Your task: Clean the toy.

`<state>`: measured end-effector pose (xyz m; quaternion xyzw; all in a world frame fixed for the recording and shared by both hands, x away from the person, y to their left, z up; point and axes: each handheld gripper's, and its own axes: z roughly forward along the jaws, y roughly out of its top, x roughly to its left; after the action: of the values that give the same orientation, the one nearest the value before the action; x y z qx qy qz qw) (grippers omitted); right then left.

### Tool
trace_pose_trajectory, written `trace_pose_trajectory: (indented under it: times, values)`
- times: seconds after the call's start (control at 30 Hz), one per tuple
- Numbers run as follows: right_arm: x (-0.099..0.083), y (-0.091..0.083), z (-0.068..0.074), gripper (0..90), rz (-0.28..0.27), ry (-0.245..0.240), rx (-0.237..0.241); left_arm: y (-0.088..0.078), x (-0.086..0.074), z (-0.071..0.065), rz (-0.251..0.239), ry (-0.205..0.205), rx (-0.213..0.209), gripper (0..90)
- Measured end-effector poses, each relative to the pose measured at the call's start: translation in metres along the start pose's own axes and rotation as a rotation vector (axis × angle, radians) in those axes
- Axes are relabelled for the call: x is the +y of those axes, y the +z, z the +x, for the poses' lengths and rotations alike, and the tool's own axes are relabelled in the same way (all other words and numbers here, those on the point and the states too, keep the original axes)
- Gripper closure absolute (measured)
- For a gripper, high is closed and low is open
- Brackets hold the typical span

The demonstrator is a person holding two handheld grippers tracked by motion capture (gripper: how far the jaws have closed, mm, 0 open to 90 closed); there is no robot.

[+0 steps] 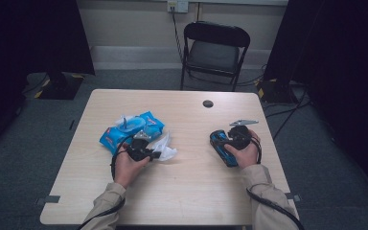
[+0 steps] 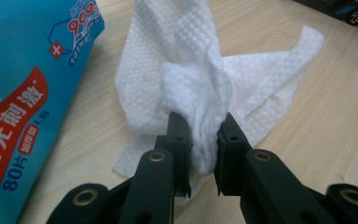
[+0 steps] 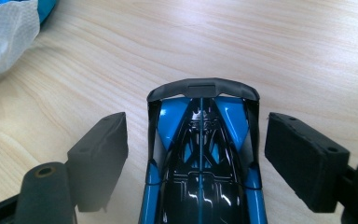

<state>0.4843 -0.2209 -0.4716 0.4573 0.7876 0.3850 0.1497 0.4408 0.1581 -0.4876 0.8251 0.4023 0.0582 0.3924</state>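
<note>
A blue wet-wipe pack (image 1: 132, 128) (image 2: 23, 93) lies left of centre on the table. Just right of it a crumpled white wipe (image 1: 165, 149) (image 2: 200, 70) rests on the wood, with my left gripper (image 1: 155, 154) (image 2: 200, 123) shut on a bunched fold of it. A blue and black toy car (image 1: 227, 157) (image 3: 200, 168) sits on the right half of the table. My right gripper (image 1: 219, 140) (image 3: 198, 122) stands open astride the car, with a gap between each pad and its sides. The car's rear wing points away from the gripper.
The light wooden table (image 1: 182, 191) has a round cable hole (image 1: 208, 103) near its far edge. A black folding chair (image 1: 214, 50) stands behind the table. Dark stands and cables are on the floor at both sides.
</note>
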Motion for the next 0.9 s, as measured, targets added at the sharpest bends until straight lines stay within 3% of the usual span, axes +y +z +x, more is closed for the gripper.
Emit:
trace_pose_trajectory:
  times: [0.13,0.3,0.5,0.57,0.9]
  values:
    - [0.000,-0.001,0.000,20.6,-0.001,-0.005,0.005,0.002,0.002,0.002,0.003,-0.007,0.003,78.5]
    - [0.001,-0.002,-0.001,20.2,-0.002,-0.010,0.004,0.004,0.003,0.002,-0.002,-0.002,0.003,72.1]
    - [0.001,-0.002,0.001,18.5,0.011,-0.019,0.018,0.003,0.005,-0.001,-0.039,-0.022,0.014,49.7]
    - [0.000,-0.003,0.002,18.2,0.009,-0.021,0.022,0.002,0.005,-0.002,-0.041,-0.014,0.011,49.3]
    - [-0.002,-0.008,0.002,16.8,-0.001,-0.024,0.046,-0.003,0.012,-0.009,-0.046,0.019,0.021,29.8]
